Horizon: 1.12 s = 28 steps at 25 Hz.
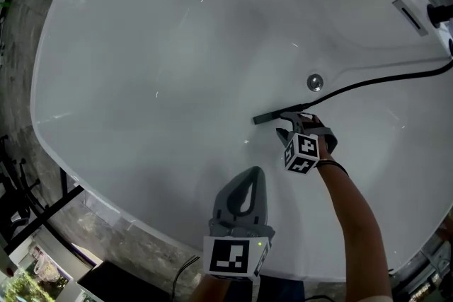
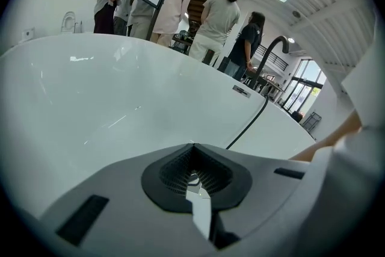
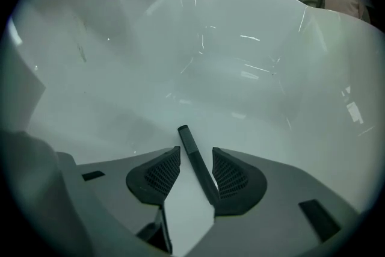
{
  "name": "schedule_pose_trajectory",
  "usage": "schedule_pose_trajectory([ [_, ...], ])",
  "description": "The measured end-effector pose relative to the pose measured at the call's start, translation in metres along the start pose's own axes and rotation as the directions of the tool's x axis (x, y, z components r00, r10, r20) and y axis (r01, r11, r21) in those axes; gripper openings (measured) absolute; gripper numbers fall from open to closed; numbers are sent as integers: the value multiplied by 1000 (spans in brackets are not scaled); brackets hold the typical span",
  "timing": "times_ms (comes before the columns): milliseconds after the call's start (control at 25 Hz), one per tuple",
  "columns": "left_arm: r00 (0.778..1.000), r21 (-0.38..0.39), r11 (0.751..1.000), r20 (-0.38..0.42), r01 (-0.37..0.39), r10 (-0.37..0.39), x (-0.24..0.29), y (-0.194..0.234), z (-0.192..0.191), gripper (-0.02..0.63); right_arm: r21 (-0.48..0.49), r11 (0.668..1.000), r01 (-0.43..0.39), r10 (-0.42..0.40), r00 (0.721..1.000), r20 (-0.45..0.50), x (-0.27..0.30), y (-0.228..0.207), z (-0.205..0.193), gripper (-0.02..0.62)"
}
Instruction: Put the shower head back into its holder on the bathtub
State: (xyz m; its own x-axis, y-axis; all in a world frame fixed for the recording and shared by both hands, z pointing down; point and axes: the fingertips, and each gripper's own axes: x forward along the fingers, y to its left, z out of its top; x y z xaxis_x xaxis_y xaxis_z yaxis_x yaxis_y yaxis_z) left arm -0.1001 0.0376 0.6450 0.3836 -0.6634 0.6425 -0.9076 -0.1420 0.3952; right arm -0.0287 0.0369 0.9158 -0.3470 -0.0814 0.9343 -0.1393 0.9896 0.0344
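No legible txt, labels or nos. anywhere -- nothing to read

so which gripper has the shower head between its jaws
The right gripper: its open jaws straddle the dark shower head lying in the bathtub. The left gripper is shut and empty.

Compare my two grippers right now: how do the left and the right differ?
Jaws: the left gripper is shut with nothing between them; the right gripper is open, with the dark shower head between its pads.
Place: the right gripper is low in the bathtub, at the shower head; the left gripper hangs nearer the tub's near rim, apart from the shower head.
Both are grey with black ribbed pads.
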Motion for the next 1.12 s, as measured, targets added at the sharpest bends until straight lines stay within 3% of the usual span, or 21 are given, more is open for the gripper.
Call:
schedule_pose_trajectory([
  [240,1000,-17,1000,-18,-3,3,13,11,-13,-4,-40,999,-12,10,999,-43,30,-3,-12,150],
  [480,1000,-65,998,-18,10,-11,19,8,-17,-4,-147,986,-73,52,989,-137,56,3,-31,150],
  [1120,999,-60,998,-33,15,-17,23,3,-16,-3,-281,947,-159,96,970,-225,97,7,-39,150],
])
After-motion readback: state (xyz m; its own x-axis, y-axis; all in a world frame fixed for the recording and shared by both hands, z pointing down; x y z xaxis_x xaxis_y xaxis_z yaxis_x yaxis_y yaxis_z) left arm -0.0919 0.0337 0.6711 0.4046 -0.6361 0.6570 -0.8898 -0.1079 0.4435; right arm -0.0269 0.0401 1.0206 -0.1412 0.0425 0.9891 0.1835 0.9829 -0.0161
